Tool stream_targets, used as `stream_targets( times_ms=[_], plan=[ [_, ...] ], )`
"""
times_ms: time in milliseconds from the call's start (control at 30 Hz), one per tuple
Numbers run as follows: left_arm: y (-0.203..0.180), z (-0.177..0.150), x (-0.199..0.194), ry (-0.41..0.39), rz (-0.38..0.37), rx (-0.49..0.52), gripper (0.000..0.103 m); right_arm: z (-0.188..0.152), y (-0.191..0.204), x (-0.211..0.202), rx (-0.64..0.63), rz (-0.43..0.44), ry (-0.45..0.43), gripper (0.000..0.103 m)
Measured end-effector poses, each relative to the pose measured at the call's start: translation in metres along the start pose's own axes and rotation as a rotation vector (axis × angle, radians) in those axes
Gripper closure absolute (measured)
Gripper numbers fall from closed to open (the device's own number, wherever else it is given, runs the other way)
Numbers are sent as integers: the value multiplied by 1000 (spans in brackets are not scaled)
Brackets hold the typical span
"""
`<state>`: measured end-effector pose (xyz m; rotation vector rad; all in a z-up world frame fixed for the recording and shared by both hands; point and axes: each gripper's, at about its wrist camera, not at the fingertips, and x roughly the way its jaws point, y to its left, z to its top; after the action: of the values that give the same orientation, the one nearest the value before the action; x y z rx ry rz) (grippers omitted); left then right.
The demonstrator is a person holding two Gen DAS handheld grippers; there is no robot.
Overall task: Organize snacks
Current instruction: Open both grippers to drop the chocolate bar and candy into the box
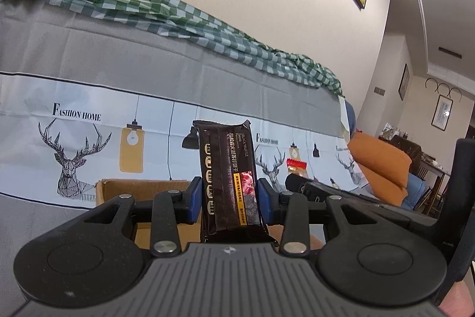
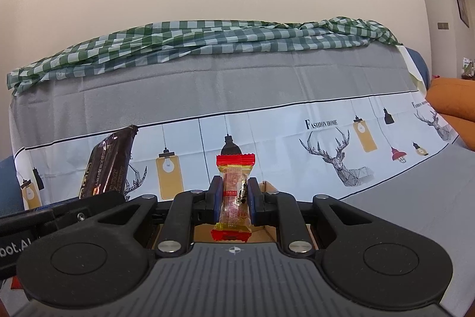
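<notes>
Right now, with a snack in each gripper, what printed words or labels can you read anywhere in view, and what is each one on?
"FASHION HOME": printed on the deer-and-lamp cloth, repeated along it.
"BLACK TRUFFLE HAM": on the dark snack pack in the left gripper; its Chinese characters and smaller print are too small to read.
"bot.AI": partial lettering on the left gripper's body, seen from the right wrist view.
Red-and-clear wrapped snack in the right gripper: print too blurred to read.

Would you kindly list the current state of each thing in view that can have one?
Left gripper: shut on the dark cracker pack.
Dark cracker pack: upright, clamped.
Right gripper: shut on the red-ended candy.
Red-ended candy: upright, sealed, clamped.
Cardboard box: open, beneath the grippers.
</notes>
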<state>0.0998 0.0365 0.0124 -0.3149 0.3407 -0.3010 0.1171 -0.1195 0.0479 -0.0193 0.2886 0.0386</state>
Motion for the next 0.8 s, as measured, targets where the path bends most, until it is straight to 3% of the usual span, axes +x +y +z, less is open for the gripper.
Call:
stream_targets(
  times_ms=[67, 133, 200, 400, 467, 600, 733, 800],
  plan=[
    [0, -2, 2, 13, 8, 1, 56, 0, -1, 0, 4, -4, 3, 85],
    [2, -3, 5, 26, 32, -6, 37, -1, -1, 4, -4, -10, 24, 77],
    [9, -5, 6, 29, 44, -24, 26, -1, -3, 8, 5, -42, 36, 47],
    [29, -3, 5, 31, 165, -96, 25, -4, -7, 12, 37, -73, 60, 36],
    [43, -3, 4, 29, 233, -156, 25, -6, -3, 13, 31, -69, 62, 34],
    [91, -7, -2, 35, 387, -376, 25, -12, 4, 19, 8, -51, 99, 29],
    [146, -16, -15, 101, 669, -511, 24, -17, 12, 27, -5, -37, 151, 26],
    [179, -23, -29, 120, 796, -631, 24, -19, 16, 29, -9, -34, 163, 26]
  ],
)
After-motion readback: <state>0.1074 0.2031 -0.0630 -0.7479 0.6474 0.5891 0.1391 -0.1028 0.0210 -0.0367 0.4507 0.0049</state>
